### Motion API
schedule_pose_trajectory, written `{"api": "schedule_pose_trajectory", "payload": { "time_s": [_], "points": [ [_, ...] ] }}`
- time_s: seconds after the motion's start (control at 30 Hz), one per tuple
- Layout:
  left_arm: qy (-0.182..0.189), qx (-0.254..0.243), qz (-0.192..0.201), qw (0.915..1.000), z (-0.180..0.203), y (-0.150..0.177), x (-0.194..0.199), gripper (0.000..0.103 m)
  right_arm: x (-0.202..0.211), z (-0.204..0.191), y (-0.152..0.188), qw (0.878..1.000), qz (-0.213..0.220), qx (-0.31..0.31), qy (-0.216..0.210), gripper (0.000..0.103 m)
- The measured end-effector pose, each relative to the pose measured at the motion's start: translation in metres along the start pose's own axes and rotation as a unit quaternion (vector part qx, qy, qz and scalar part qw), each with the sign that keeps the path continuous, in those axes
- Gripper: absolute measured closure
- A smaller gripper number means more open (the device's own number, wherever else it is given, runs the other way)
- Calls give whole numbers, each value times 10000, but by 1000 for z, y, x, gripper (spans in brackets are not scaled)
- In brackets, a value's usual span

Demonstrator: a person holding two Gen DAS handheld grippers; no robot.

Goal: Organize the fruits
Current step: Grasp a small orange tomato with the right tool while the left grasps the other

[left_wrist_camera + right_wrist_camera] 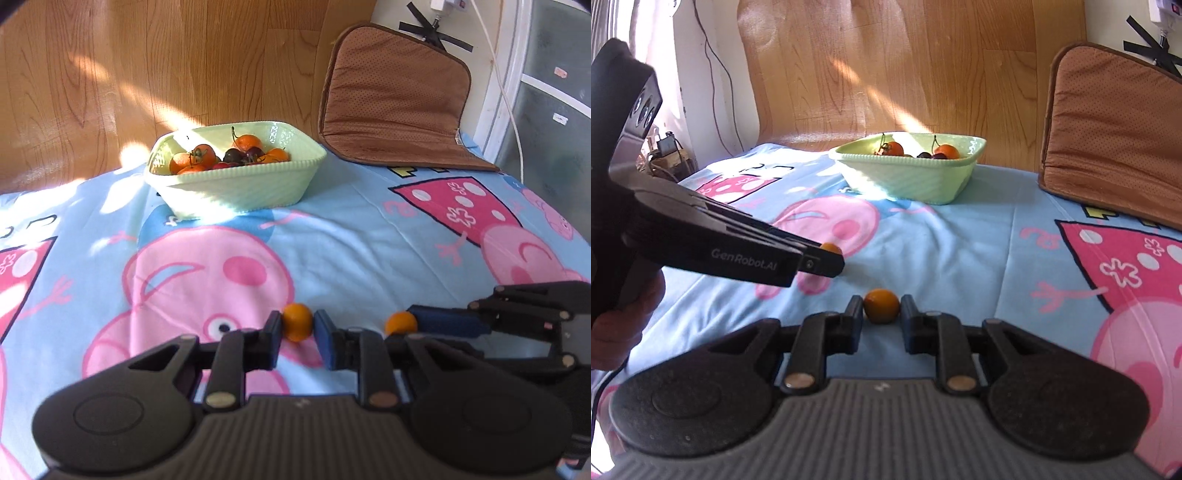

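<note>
Each tool [297,326] [881,306] clamps 1 small orange fruit [297,322] [881,306]; only the right view shows a hand [622,325].

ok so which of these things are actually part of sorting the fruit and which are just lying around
Part of the job:
- small orange fruit in left gripper
- second small orange fruit in right gripper
- green bowl holding fruit

Just lying about:
- brown cushion
- cartoon bedsheet
- white cable
</note>
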State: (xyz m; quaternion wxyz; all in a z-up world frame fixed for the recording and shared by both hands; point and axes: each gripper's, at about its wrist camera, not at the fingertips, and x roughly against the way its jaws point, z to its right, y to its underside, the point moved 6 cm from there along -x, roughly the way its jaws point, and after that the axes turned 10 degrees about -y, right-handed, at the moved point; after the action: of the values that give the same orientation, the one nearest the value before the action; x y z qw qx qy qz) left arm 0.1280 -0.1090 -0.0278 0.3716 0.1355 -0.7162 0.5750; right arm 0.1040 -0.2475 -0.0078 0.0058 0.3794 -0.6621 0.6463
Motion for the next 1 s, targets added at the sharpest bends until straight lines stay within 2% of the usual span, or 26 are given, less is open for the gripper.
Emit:
{"api": "schedule_pose_trajectory", "payload": {
  "time_s": [0.13,0.43,1.0],
  "points": [
    [-79,-112,133,9998,0,27,29,83,13,-19,11,9998,54,-110,-154,79],
    [-54,404,100,9991,-11,67,66,83,38,-41,32,9994,112,-271,-155,79],
    [-540,482,207,9972,-5,81,80,83,49,-58,46,9999,131,15,47,79]
  ]
}}
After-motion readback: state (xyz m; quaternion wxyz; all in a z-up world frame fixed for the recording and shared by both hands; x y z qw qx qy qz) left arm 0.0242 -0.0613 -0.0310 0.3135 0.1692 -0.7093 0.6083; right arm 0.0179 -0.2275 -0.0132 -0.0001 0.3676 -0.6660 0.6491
